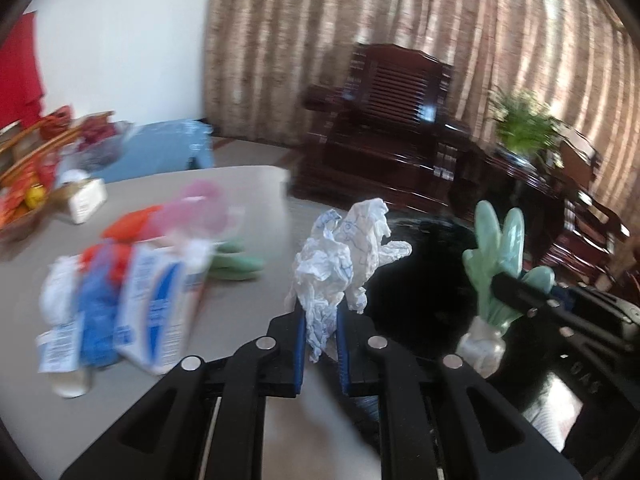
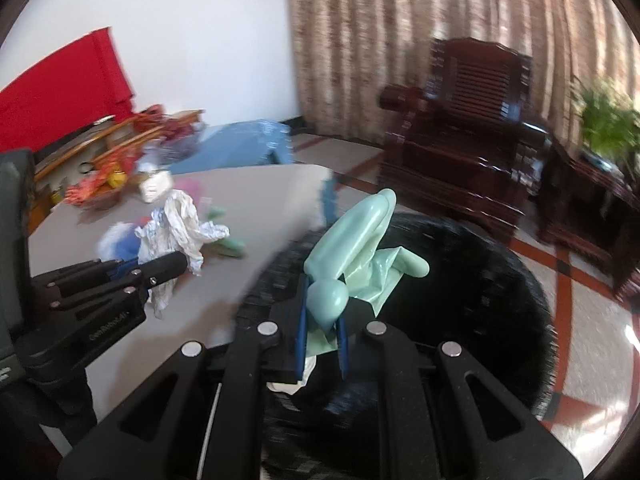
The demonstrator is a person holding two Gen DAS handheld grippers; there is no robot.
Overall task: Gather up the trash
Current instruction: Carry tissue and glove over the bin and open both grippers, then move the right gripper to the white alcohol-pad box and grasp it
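Note:
My left gripper (image 1: 320, 332) is shut on a crumpled white paper (image 1: 344, 256) with blue print, held over the table's right edge; it also shows in the right wrist view (image 2: 180, 228). My right gripper (image 2: 322, 320) is shut on a pale green rubber glove (image 2: 352, 236), held above a black trash bin (image 2: 460, 280). The glove also shows in the left wrist view (image 1: 500, 252), over the bin (image 1: 420, 264). More trash lies on the grey table (image 1: 248, 192): a blue-and-white carton (image 1: 156, 304), a second green glove (image 1: 236, 264), and red and pink wrappers (image 1: 160, 220).
A basket (image 1: 24, 184) of colourful items and a small white box (image 1: 86, 200) stand at the table's far left. A dark wooden armchair (image 1: 392, 120) and side table with a plant (image 1: 524, 124) stand beyond the bin. A blue stool (image 1: 172, 148) is behind the table.

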